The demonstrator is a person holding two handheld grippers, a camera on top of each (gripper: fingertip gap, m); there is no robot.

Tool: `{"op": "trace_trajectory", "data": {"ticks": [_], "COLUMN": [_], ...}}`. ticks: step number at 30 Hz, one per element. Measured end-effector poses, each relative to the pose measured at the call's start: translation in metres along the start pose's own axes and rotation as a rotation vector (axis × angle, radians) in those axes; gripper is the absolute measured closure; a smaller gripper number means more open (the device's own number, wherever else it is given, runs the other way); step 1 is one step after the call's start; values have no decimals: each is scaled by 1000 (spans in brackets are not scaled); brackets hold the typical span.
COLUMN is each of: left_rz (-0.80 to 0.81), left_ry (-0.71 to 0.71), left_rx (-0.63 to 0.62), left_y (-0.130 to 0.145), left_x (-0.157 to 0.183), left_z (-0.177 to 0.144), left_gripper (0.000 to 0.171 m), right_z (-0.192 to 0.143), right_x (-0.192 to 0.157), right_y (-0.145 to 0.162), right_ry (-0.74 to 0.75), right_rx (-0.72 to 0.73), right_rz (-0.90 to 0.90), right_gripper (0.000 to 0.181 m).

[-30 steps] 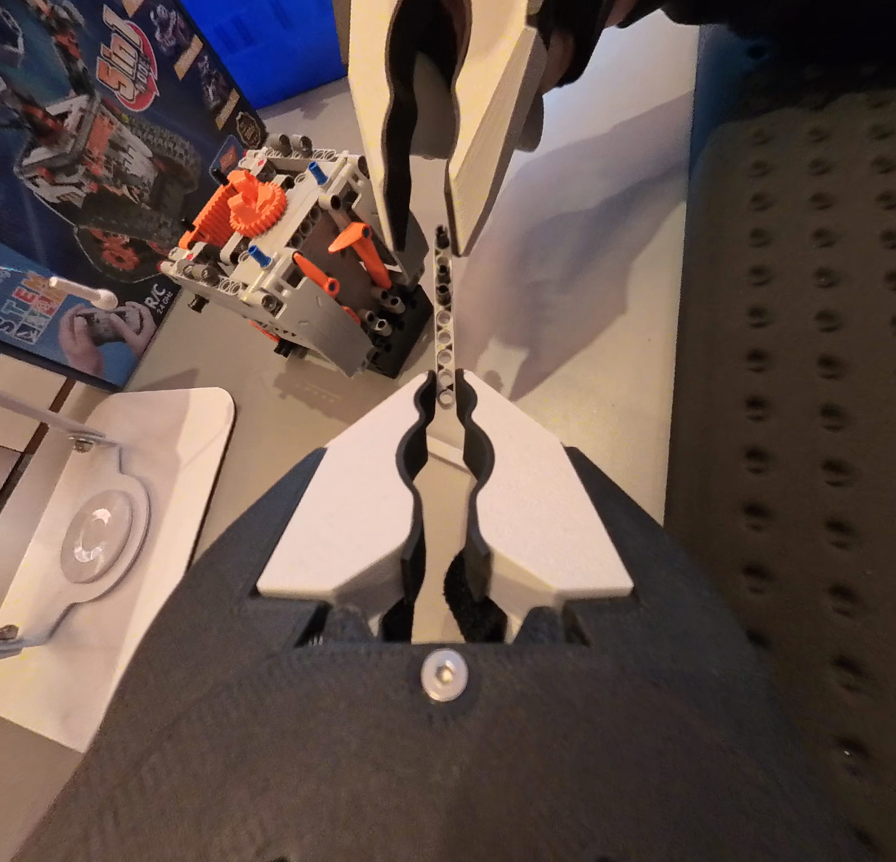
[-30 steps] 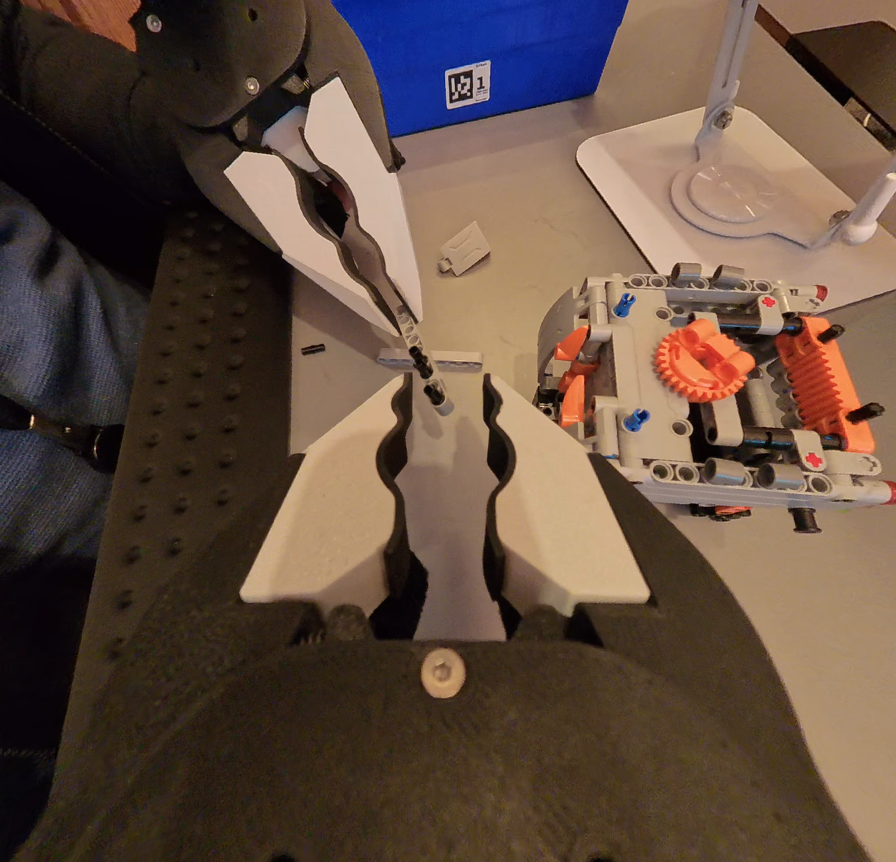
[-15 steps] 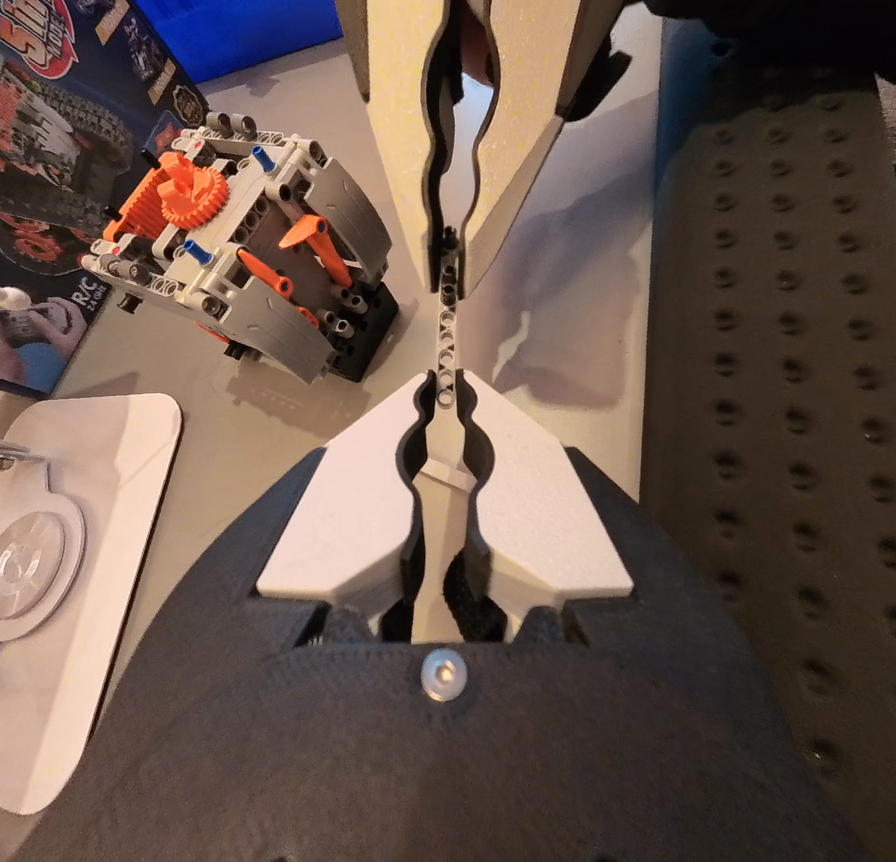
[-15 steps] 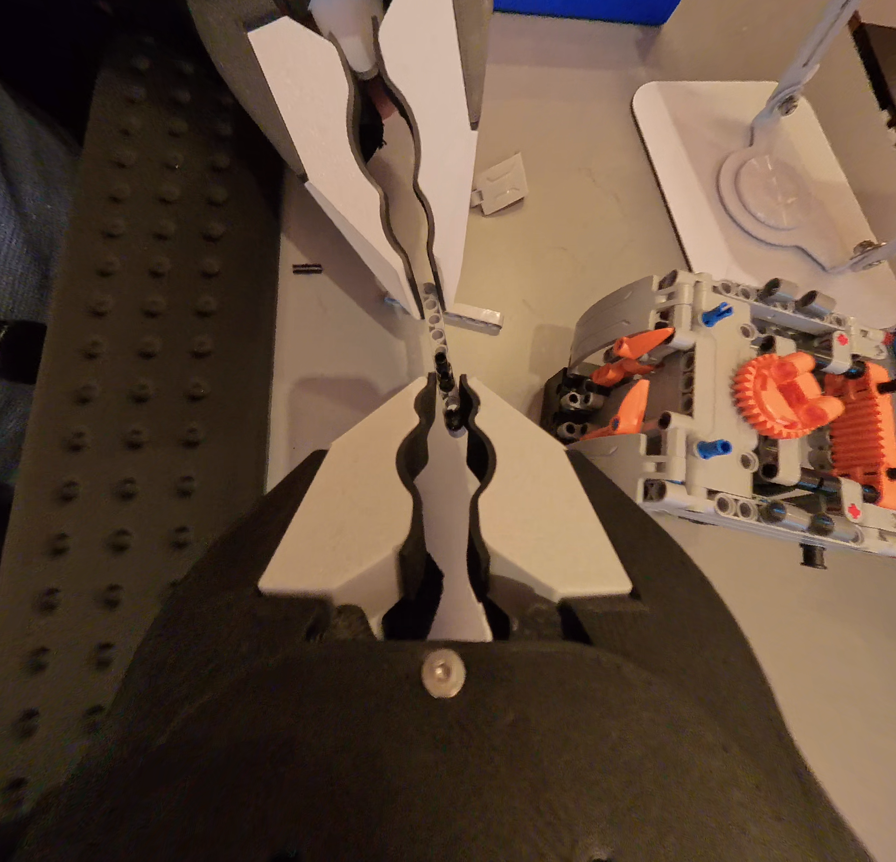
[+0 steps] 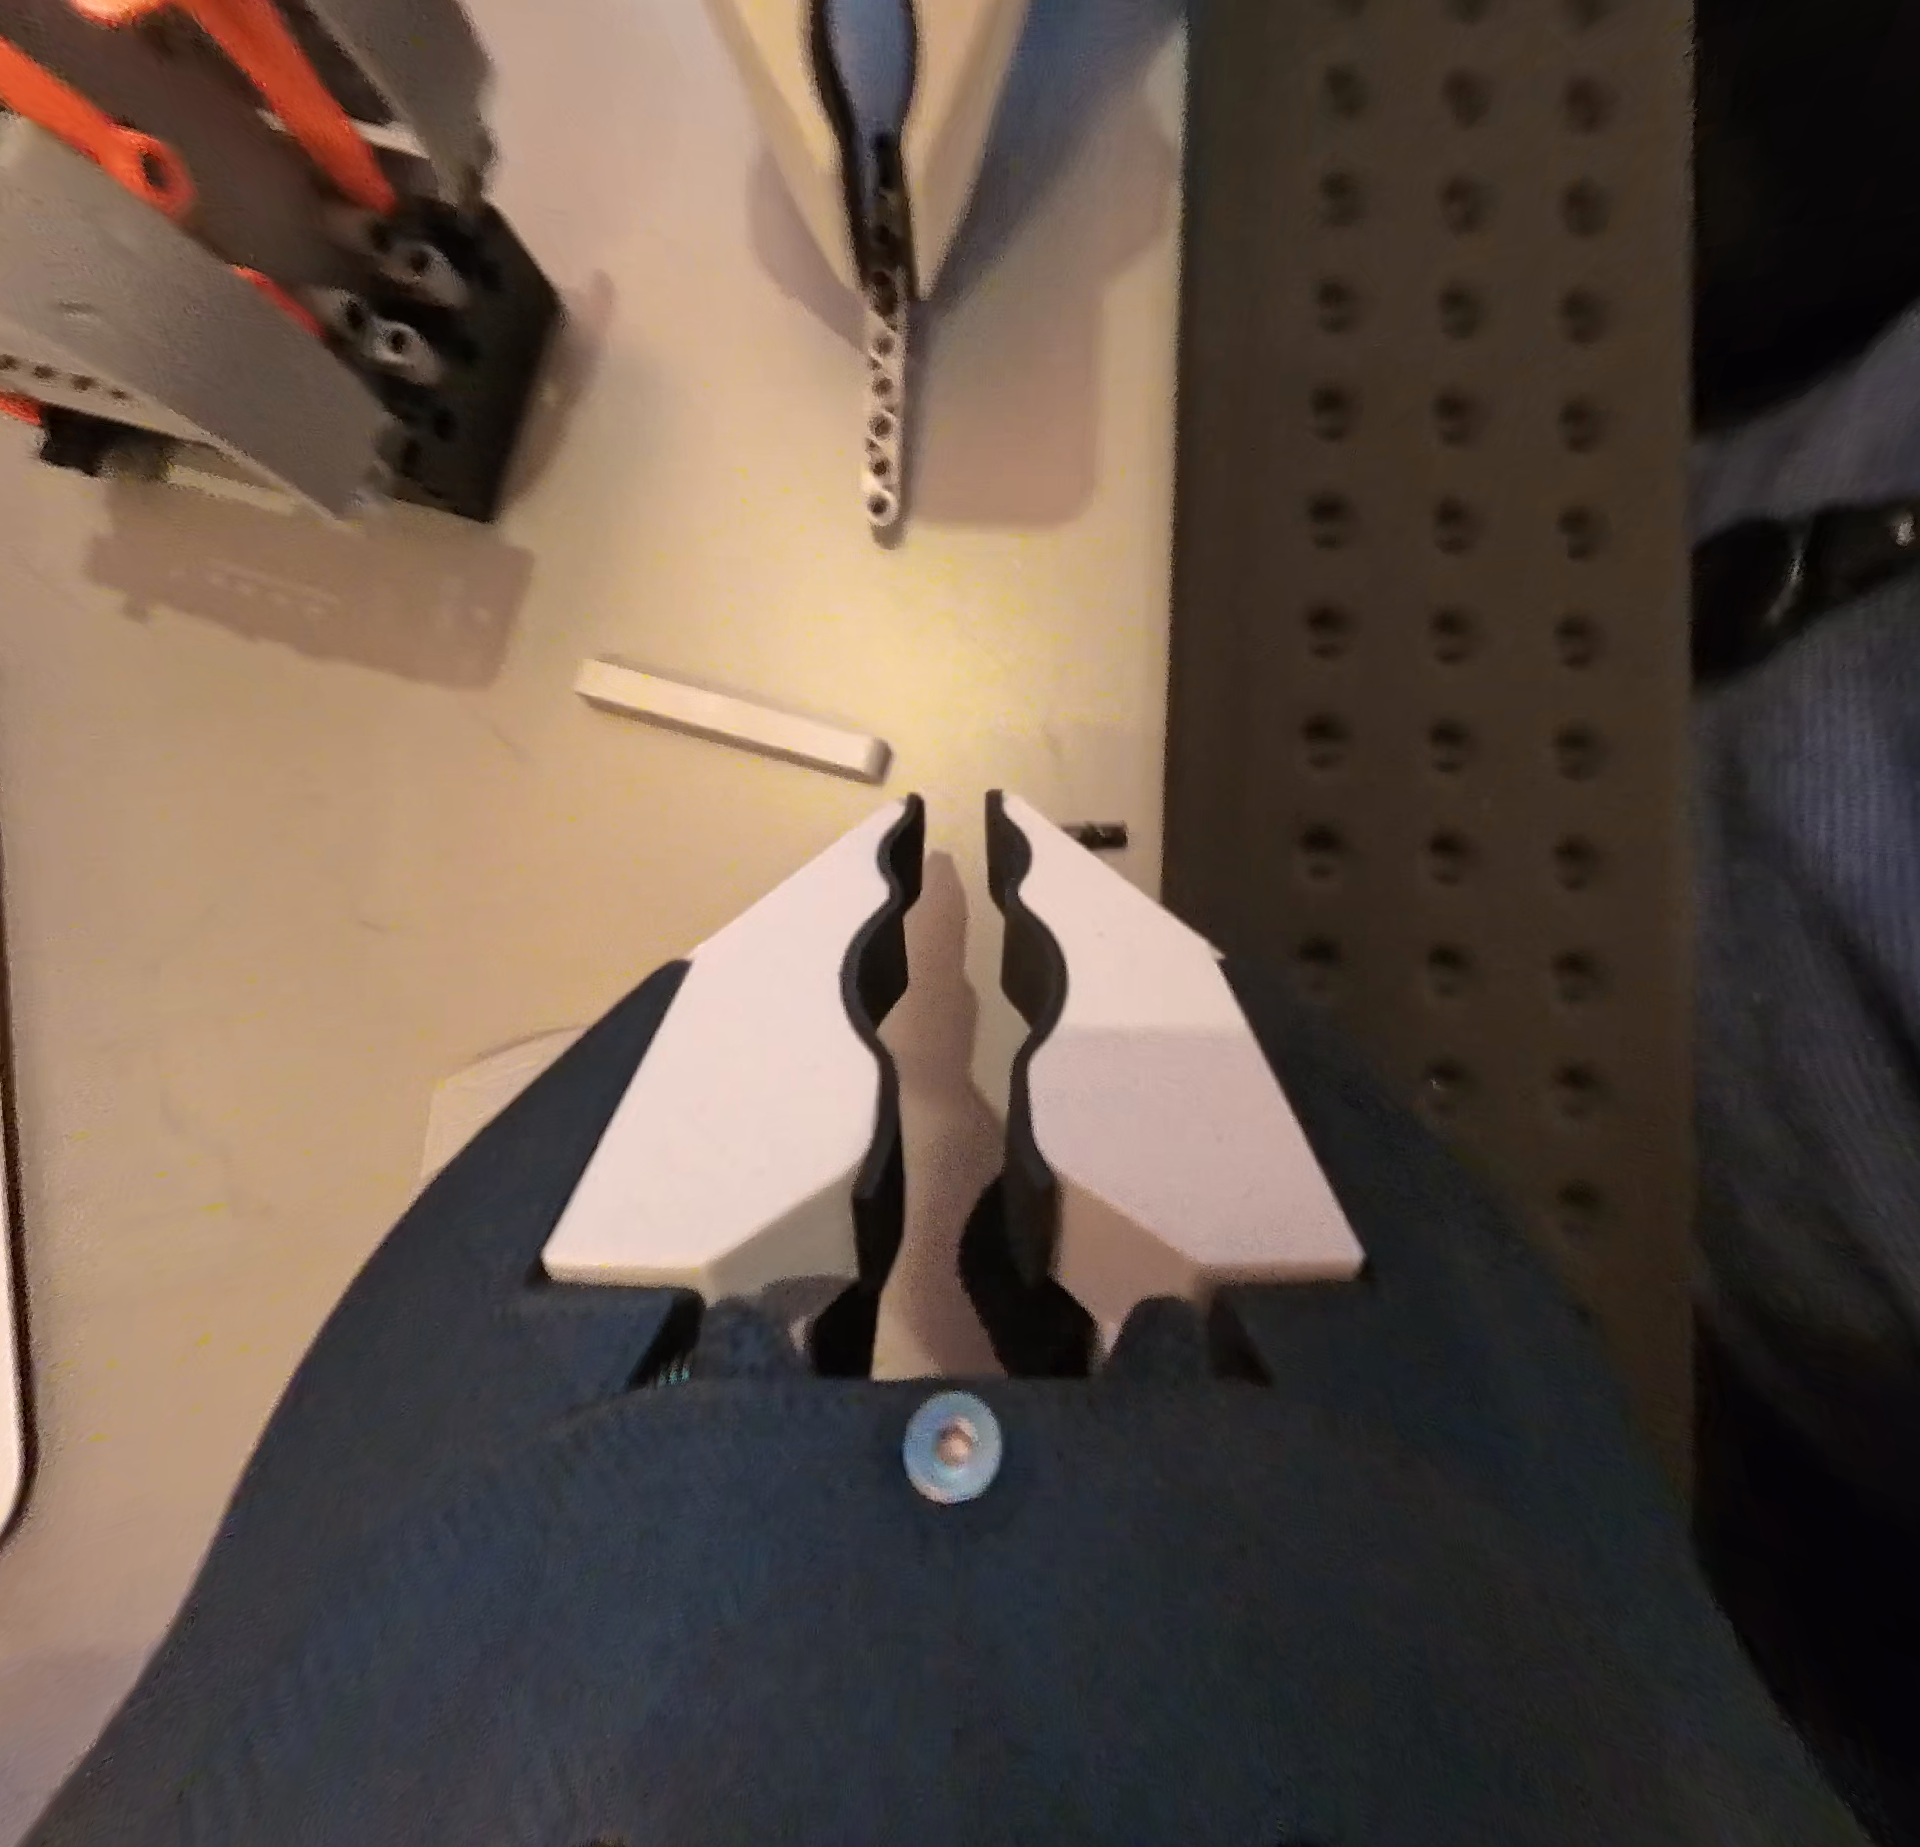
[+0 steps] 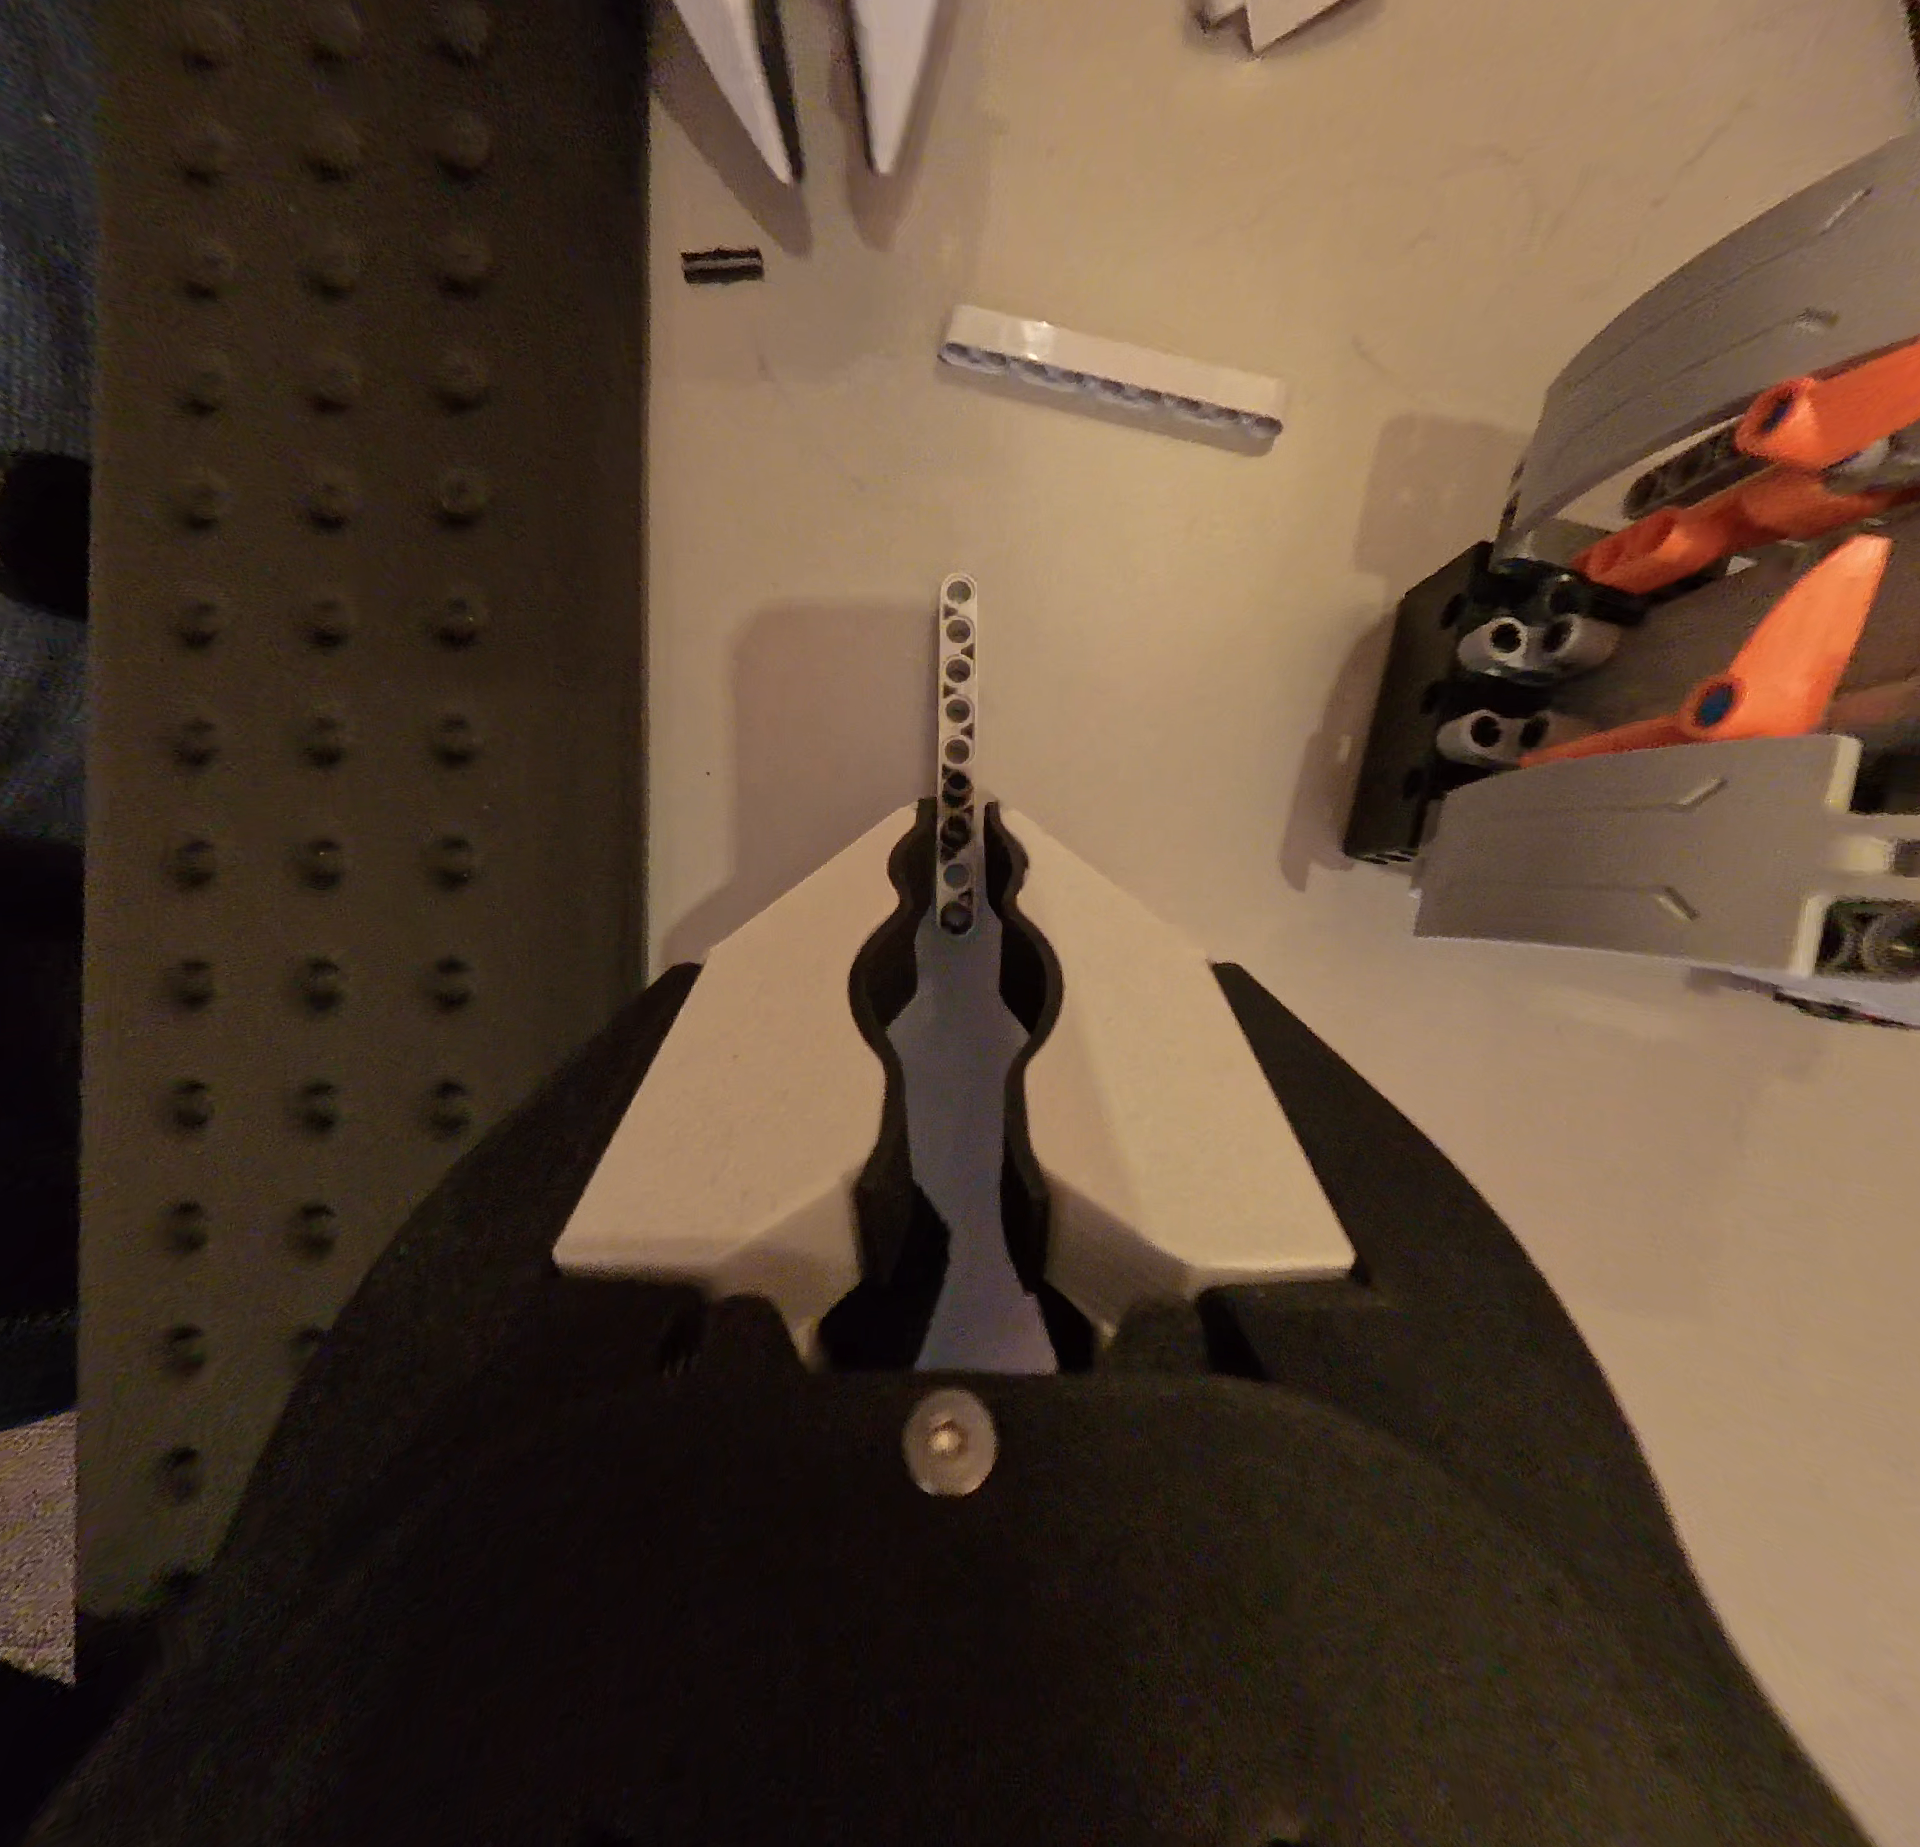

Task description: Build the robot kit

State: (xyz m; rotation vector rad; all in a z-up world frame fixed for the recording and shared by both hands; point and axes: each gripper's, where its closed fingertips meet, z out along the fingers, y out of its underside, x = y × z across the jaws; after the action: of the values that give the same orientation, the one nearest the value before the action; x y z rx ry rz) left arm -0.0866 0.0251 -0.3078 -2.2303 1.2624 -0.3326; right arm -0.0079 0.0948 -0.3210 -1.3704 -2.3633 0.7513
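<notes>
The right gripper (image 6: pixel 954 810) is clamped on one end of the holed grey beam (image 6: pixel 954 701), held above the table (image 6: pixel 1091 654). The left gripper (image 5: pixel 948 810), which pinched the beam's other end half a second ago, has let go and backed off; its fingers are slightly apart and empty, above a second grey beam (image 5: pixel 732 717) and near the half-built orange-and-grey model (image 5: pixel 260 270).
</notes>
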Motion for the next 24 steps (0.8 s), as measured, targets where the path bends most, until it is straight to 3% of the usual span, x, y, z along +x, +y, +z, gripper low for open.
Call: {"op": "trace_trajectory", "data": {"ticks": [3, 13, 20, 24], "left_rz": [62, 225, 180, 105], "left_ry": [32, 107, 108, 81], "left_rx": [-88, -129, -103, -95], "left_y": [15, 17, 10, 13], "left_x": [9, 25, 25, 21], "left_z": [3, 16, 21, 15], "left_gripper": [159, 158, 164, 153], "right_z": [2, -8, -11, -16], "right_x": [-1, 2, 2, 3], "right_y": [3, -1, -3, -9], "right_ry": [-2, 16, 19, 28], "right_rx": [-14, 49, 74, 108], "right_rz": [6, 24, 20, 18], "right_gripper": [169, 170, 171, 171]}}
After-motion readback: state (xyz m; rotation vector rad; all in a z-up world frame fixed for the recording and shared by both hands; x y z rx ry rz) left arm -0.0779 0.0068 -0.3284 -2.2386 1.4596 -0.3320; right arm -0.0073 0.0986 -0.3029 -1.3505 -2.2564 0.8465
